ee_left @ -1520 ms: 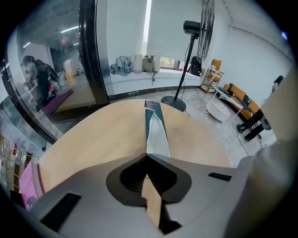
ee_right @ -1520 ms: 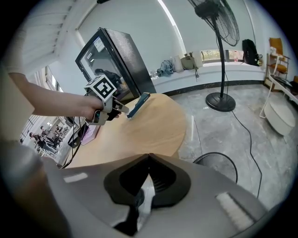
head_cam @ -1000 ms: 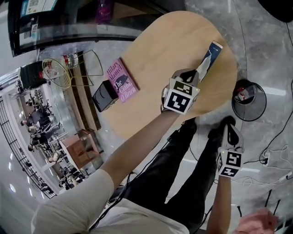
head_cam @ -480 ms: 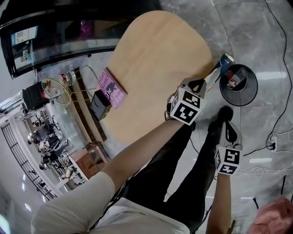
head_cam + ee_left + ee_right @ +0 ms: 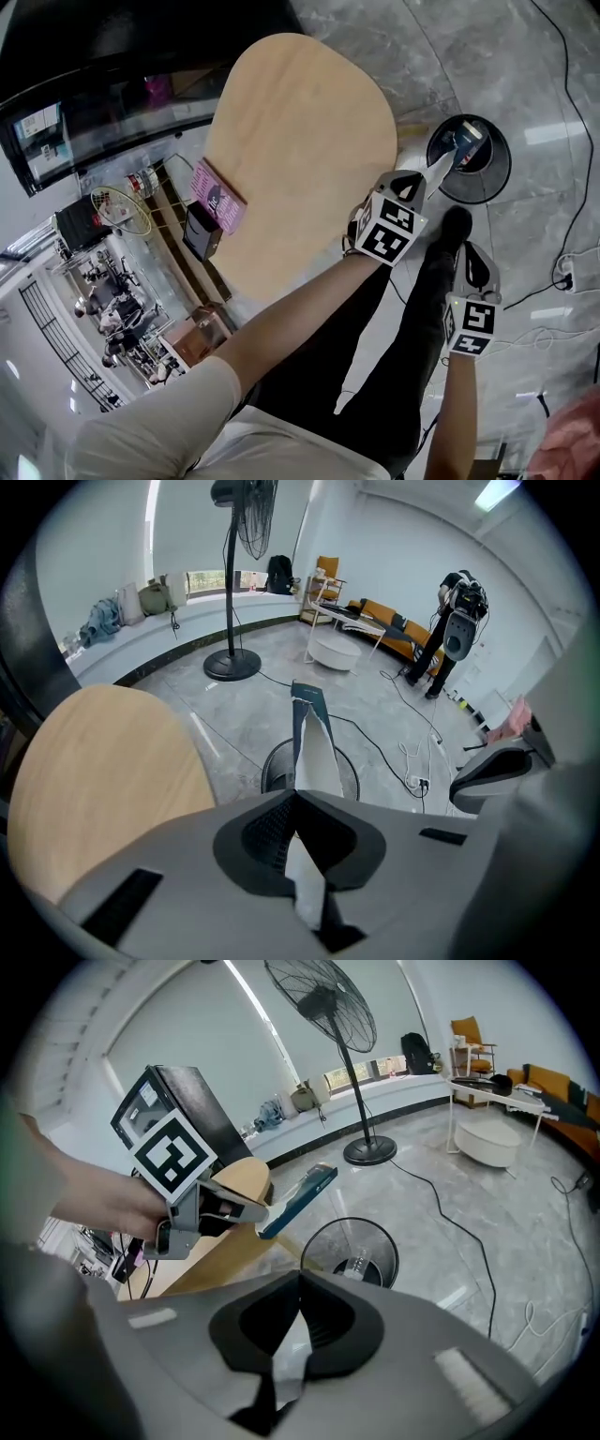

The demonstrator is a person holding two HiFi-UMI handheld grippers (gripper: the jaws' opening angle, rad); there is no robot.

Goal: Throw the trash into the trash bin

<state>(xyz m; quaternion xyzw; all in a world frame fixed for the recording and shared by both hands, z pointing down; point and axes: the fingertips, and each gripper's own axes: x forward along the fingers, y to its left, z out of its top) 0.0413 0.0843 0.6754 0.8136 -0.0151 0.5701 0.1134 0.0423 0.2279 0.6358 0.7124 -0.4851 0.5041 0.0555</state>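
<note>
A blue-and-white pack [image 5: 461,148] is held in the closed jaws of the left gripper [image 5: 425,181], and its far end is seen over the mouth of the black bin [image 5: 502,165]. The bin is set on the grey floor [image 5: 487,56], just beside the edge of the wooden table [image 5: 300,122]. The right gripper [image 5: 472,267] is held lower, near the person's dark trousers. A pink book [image 5: 214,190] and a black box [image 5: 200,232] are seen at the table's far edge.

The table [image 5: 300,141] top is pale wood, smooth and matt. The floor [image 5: 469,56] looks like grey stone, polished and glossy. The trash bin [image 5: 487,187] is black wire mesh. The carton [image 5: 314,747] is thin torn cardboard. The left gripper [image 5: 298,794] has a grey matt plastic shell.
</note>
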